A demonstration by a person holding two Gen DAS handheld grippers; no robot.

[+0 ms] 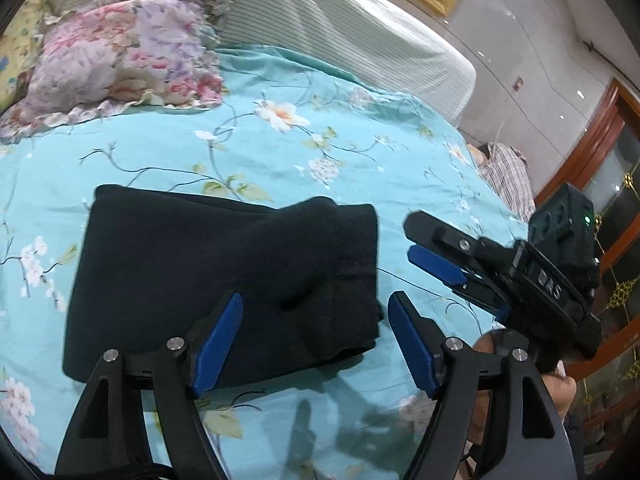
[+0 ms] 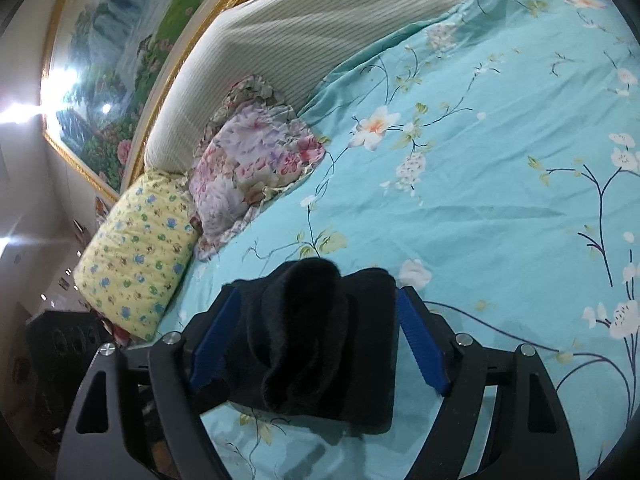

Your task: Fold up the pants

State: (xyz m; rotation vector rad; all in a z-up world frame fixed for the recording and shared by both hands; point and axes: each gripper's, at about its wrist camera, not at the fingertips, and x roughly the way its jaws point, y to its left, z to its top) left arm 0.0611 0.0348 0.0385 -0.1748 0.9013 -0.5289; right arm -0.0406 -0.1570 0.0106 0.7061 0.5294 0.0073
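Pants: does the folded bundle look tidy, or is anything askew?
Mostly tidy. The black pants lie folded on the blue floral bedspread, but the top layer bunches into a raised hump near the right edge, so the stack is not flat.

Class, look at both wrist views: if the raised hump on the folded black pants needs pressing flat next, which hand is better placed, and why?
Probably the right. The right tool stands open with the hump of the pants directly between its fingers; the left tool hovers open over the pants' near edge.
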